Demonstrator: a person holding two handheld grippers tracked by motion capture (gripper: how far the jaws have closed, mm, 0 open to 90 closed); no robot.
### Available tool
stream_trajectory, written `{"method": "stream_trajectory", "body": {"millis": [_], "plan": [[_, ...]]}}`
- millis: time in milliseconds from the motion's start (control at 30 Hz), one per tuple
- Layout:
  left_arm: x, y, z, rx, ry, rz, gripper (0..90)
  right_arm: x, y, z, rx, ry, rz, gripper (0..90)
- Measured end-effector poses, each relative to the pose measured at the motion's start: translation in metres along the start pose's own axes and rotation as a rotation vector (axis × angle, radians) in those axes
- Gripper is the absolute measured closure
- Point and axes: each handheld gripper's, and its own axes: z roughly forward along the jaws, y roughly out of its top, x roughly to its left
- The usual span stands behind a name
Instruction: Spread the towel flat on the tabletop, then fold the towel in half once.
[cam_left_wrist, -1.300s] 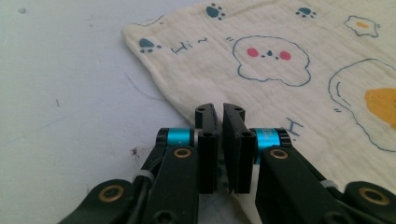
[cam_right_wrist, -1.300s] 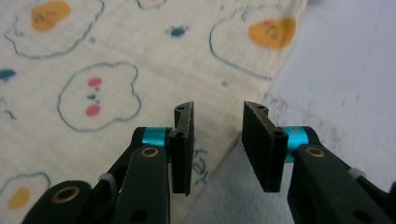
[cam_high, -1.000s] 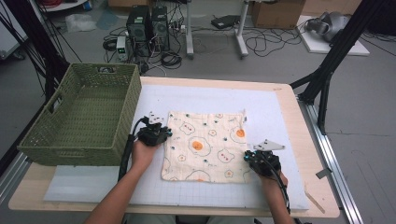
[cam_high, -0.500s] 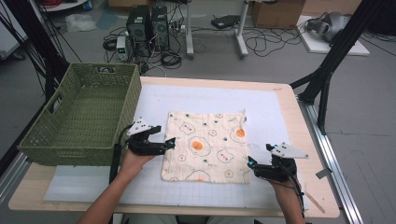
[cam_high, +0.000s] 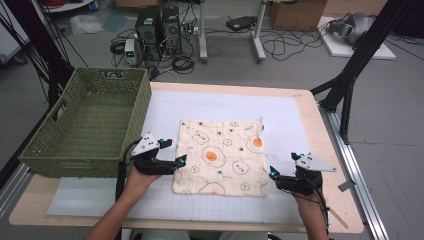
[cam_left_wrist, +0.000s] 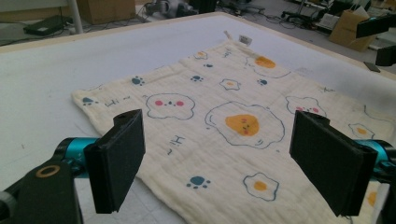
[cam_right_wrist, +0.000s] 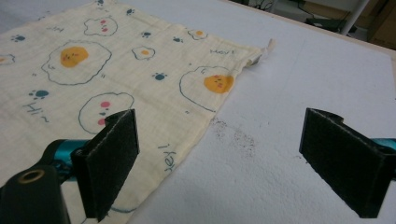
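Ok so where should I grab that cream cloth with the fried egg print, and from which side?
Take the cream fried-egg-print cloth by its two near corners, coming in low from the left and right edges. It lies flat and spread on the white mat, so only the edges offer a lip to pinch. The left gripper and right gripper are open, one beside each near corner.

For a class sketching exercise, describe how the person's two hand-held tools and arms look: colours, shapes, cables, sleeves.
Each hand holds a black tool: the left tongs and right tongs both carry a grey three-cornered plate on top, teal-blue metal accents near the jaws, and a black trailing cable. Seen close, the jaws are flat, rectangular black pads with a rough foam-like face. The forearms are bare, with no sleeves in view.
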Motion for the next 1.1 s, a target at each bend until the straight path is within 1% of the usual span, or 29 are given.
{"method": "stream_trajectory", "body": {"millis": [133, 233, 267, 300, 367, 400, 467, 600, 700, 767, 833, 967, 1100], "plan": [[-0.001, -0.002, 0.002, 0.016, 0.01, 0.003, 18.7, 0.0, 0.0, 0.0, -0.006, -0.003, -0.002, 11.2], [-0.001, -0.002, 0.002, 0.012, 0.016, -0.001, 18.7, 0.001, 0.0, -0.001, -0.008, -0.003, 0.005, 11.2], [-0.001, -0.002, 0.001, 0.009, 0.02, -0.004, 18.7, 0.001, 0.001, -0.001, -0.008, 0.001, -0.003, 11.2], [0.0, -0.002, 0.001, 0.007, 0.022, -0.012, 18.7, 0.002, 0.001, 0.0, -0.004, 0.003, 0.003, 11.2], [0.002, -0.002, 0.001, 0.002, 0.028, -0.024, 18.8, 0.002, 0.001, 0.001, 0.001, 0.002, -0.004, 11.2], [0.003, -0.001, 0.001, 0.003, 0.021, -0.034, 18.9, 0.002, 0.001, 0.002, 0.004, 0.005, -0.003, 11.2], [0.005, -0.001, 0.001, 0.002, 0.032, -0.039, 18.6, 0.003, 0.001, 0.002, 0.01, 0.015, 0.0, 11.2], [0.011, -0.002, 0.001, 0.012, 0.043, -0.061, 19.0, 0.002, 0.002, 0.003, 0.003, 0.013, 0.013, 11.2], [0.015, 0.0, 0.001, 0.013, 0.051, -0.067, 19.0, 0.001, 0.0, 0.004, 0.011, 0.019, 0.012, 11.2], [0.019, 0.003, 0.003, 0.018, 0.056, -0.083, 19.0, 0.002, 0.0, 0.005, 0.016, 0.024, 0.013, 11.2], [0.022, 0.005, 0.004, 0.006, 0.06, -0.102, 19.1, 0.001, 0.0, 0.005, 0.014, 0.025, 0.007, 11.2], [0.03, 0.015, 0.01, 0.007, 0.074, -0.113, 19.7, -0.002, 0.0, 0.004, 0.012, 0.026, 0.021, 11.2], [0.036, 0.028, 0.02, -0.001, 0.079, -0.128, 22.1, -0.002, 0.0, 0.004, 0.017, 0.035, 0.027, 11.2]]}}
